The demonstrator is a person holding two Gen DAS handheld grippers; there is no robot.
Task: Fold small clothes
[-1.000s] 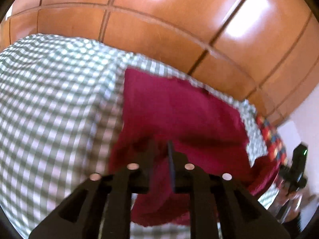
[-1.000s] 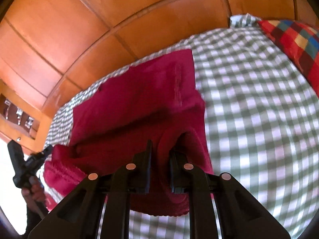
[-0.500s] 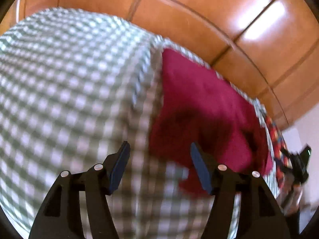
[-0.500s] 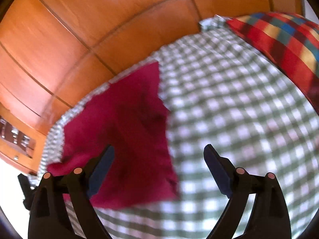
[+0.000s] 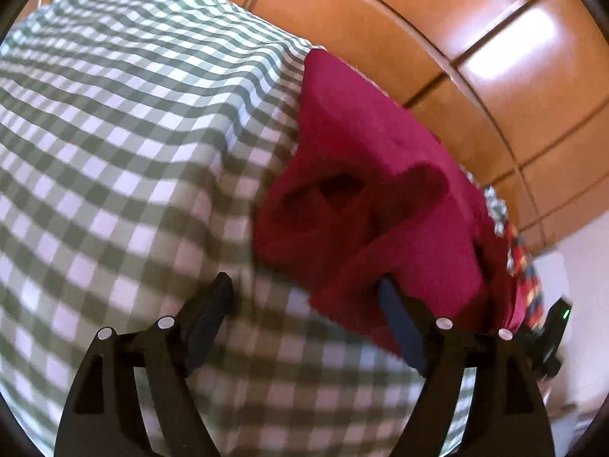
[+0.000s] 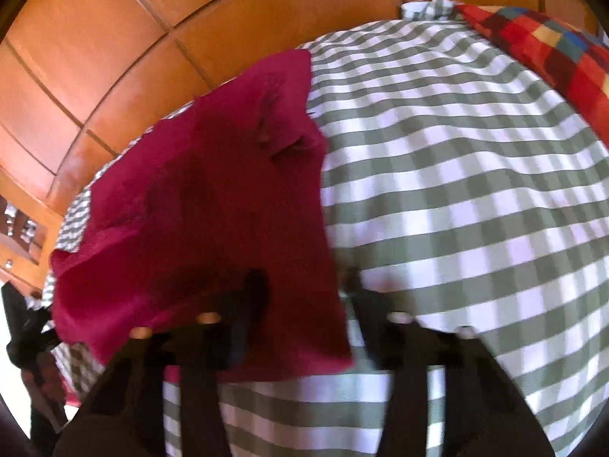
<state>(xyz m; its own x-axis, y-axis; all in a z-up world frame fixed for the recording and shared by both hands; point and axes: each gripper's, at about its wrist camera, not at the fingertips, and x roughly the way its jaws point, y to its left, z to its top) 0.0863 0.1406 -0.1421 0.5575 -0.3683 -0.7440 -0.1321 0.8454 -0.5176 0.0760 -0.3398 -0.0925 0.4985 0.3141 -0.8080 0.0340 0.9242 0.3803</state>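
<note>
A dark red garment [image 5: 361, 190] lies rumpled on the green-and-white checked bed sheet [image 5: 114, 152], with a loose fold raised near its front. My left gripper [image 5: 304, 304] hangs low over the sheet, its jaws opening and wide apart. Only its right finger touches the garment's near edge, and nothing is gripped. In the right wrist view the garment [image 6: 213, 209] fills the left half. My right gripper [image 6: 302, 297] straddles its near right corner; the jaws are closing with the cloth between them, and a gap still shows.
Orange-brown wooden panels [image 6: 190, 19] rise behind the bed. A red, blue and yellow checked cushion [image 6: 552, 49] lies at the far right of the sheet [image 6: 456, 190]. A hand holds the other gripper [image 6: 23, 327] at the left edge of the right wrist view.
A second ago both grippers were shut on the lifted red cloth. Both let go and sank toward the bed; the garment dropped. The right jaws spread wide, then narrowed around the corner.
</note>
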